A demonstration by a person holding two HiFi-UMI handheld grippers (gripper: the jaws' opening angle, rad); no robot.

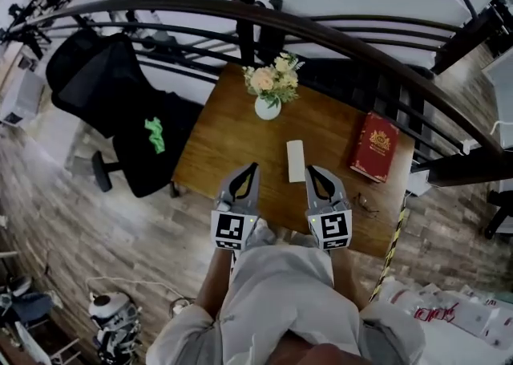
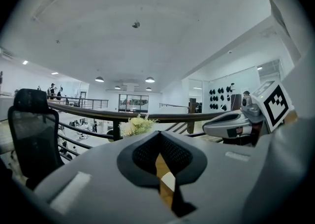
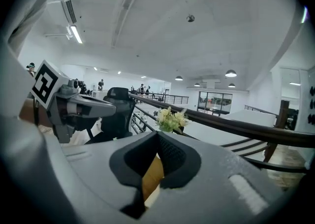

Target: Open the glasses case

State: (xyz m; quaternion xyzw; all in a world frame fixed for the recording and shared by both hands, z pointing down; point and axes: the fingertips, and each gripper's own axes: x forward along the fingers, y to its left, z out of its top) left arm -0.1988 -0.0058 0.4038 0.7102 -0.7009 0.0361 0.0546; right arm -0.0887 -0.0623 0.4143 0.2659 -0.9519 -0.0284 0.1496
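My left gripper (image 1: 254, 167) and right gripper (image 1: 310, 169) are both fully closed and hold nothing. The white glasses case (image 1: 296, 160) lies flat on the table (image 1: 232, 143), just ahead between their tips. Risk: if I advance with closed jaws, the unpinned case may slide toward the flower vase (image 1: 268, 107) instead of opening.

The left hand-held gripper (image 1: 253, 168) and right hand-held gripper (image 1: 309, 169) are grey with black-white marker cubes (image 1: 233, 231); clothing (image 1: 280, 291) seems pale grey.
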